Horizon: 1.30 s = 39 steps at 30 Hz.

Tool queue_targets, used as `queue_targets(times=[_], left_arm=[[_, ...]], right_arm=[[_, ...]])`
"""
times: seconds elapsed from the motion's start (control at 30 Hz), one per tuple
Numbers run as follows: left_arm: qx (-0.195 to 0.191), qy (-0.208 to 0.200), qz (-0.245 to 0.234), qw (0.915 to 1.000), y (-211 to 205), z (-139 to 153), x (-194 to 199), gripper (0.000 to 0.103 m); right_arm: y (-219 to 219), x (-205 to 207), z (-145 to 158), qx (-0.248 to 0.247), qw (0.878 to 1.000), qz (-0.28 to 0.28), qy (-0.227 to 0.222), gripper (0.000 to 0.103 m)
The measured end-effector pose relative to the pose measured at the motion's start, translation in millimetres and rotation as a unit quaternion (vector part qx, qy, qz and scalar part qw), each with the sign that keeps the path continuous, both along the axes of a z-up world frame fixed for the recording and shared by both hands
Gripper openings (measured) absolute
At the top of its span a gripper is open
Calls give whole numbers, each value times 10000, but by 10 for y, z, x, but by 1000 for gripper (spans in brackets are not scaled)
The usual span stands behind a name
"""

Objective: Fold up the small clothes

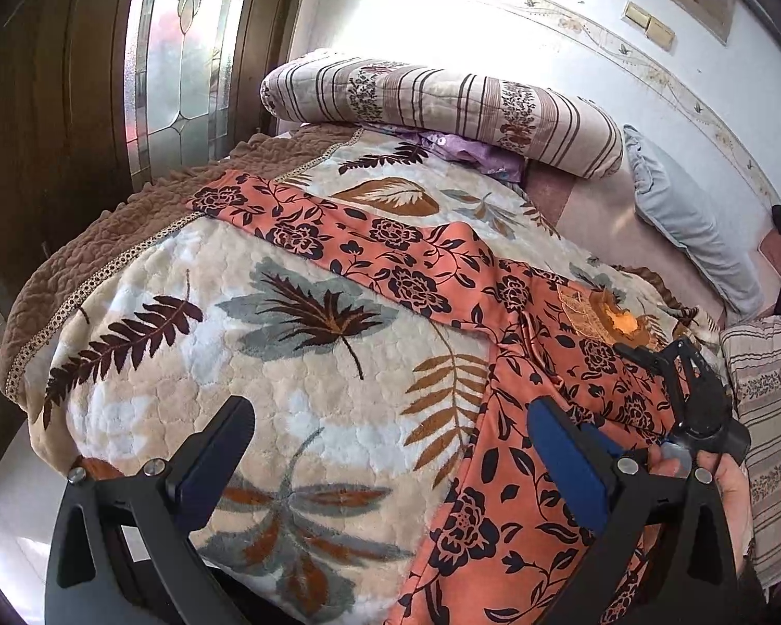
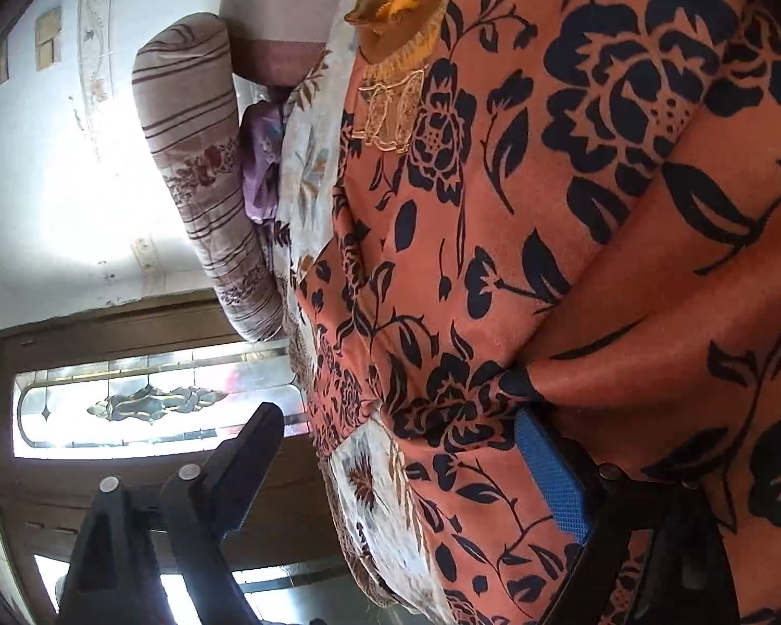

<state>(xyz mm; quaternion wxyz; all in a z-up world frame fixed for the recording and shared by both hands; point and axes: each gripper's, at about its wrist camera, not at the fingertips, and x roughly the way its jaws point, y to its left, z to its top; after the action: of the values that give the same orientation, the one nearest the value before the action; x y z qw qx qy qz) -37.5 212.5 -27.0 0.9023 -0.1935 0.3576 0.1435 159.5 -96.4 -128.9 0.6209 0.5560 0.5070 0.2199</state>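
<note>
Orange trousers with a dark flower print (image 1: 416, 281) lie spread across a leaf-patterned blanket (image 1: 286, 364), one leg toward the far left, the other toward me. My left gripper (image 1: 390, 406) hovers open above the blanket, its blue-padded right finger (image 1: 562, 463) over the near leg, holding nothing. My right gripper (image 1: 656, 354), in a hand, rests at the trousers' right side. In the right wrist view, rolled sideways, that gripper (image 2: 395, 414) stands wide open. A bunched fold of the trousers (image 2: 546, 208) sits against its blue pad (image 2: 552, 474); the other finger (image 2: 244, 448) is free.
A rolled striped quilt (image 1: 442, 99) lies at the bed's far end with a purple garment (image 1: 468, 151) under it. A grey-blue pillow (image 1: 687, 224) leans at the wall and a striped cushion (image 1: 770, 416) is at the right. A glass-panelled door (image 1: 182, 52) stands beyond the bed's left edge.
</note>
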Motion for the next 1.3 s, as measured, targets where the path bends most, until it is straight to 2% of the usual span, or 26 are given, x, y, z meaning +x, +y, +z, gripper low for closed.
queue_targets(times=[0.03, 0.13, 0.2, 0.27, 0.33, 0.4, 0.43, 0.5, 0.57, 0.63, 0.67, 0.83, 0.9, 1.03, 1.07, 1.13, 1.2, 1.3], left_arm=[[58, -13, -3, 10000, 8, 7, -11, 103], [127, -77, 7, 9999, 57, 23, -31, 103], [59, -93, 59, 9999, 95, 3, -14, 103], [-41, -34, 9, 10000, 101, -36, 26, 103], [-35, -9, -13, 10000, 79, -47, 29, 103], [21, -53, -19, 10000, 68, -26, 6, 103], [39, -69, 6, 10000, 76, -18, -3, 103], [-3, -68, 12, 10000, 104, -22, 6, 103], [-51, -29, 37, 10000, 120, -46, 22, 103], [-65, 0, 3, 10000, 106, -64, 37, 103], [-55, 9, 3, 10000, 99, -65, 42, 103], [22, 6, 0, 10000, 83, -33, 25, 103], [41, -21, 26, 10000, 97, -22, 7, 103], [22, 34, 57, 10000, 102, -48, 19, 103], [21, 60, 37, 10000, 93, -56, 25, 103], [38, 53, 34, 10000, 70, -48, 21, 103], [89, 39, 0, 10000, 49, -13, 12, 103], [243, -1, 78, 9997, 45, 52, 8, 103]], right_arm=[[25, 22, 39, 10, 10000, 6, -91, 91], [0, -95, 404, -58, 9980, 135, -612, 91], [-66, -122, 616, -363, 9941, -91, -1014, 93], [-63, 63, 637, -542, 9912, -118, -1200, 93], [55, 259, 324, -507, 9966, 111, -641, 92], [158, 183, -51, -235, 9996, 170, 37, 90], [162, 96, -120, -138, 9999, 61, 33, 86], [164, 11, -71, -316, 9992, 2, -225, 86], [183, 73, -74, -243, 9996, -85, -64, 87], [199, 143, -56, -101, 9998, -165, -88, 87], [241, 181, -52, -220, 9996, -141, -49, 86], [379, 225, -71, -573, 9971, -249, 426, 83], [383, 172, -91, -434, 9959, -248, 760, 80], [431, 211, -164, -502, 9945, -290, 871, 76], [463, 249, -163, -551, 9941, -296, 883, 63], [546, 352, -157, -755, 9937, -150, 818, 6], [557, 386, -156, -766, 9943, -138, 729, 6], [306, 417, 166, -297, 9987, -418, 41, 6]])
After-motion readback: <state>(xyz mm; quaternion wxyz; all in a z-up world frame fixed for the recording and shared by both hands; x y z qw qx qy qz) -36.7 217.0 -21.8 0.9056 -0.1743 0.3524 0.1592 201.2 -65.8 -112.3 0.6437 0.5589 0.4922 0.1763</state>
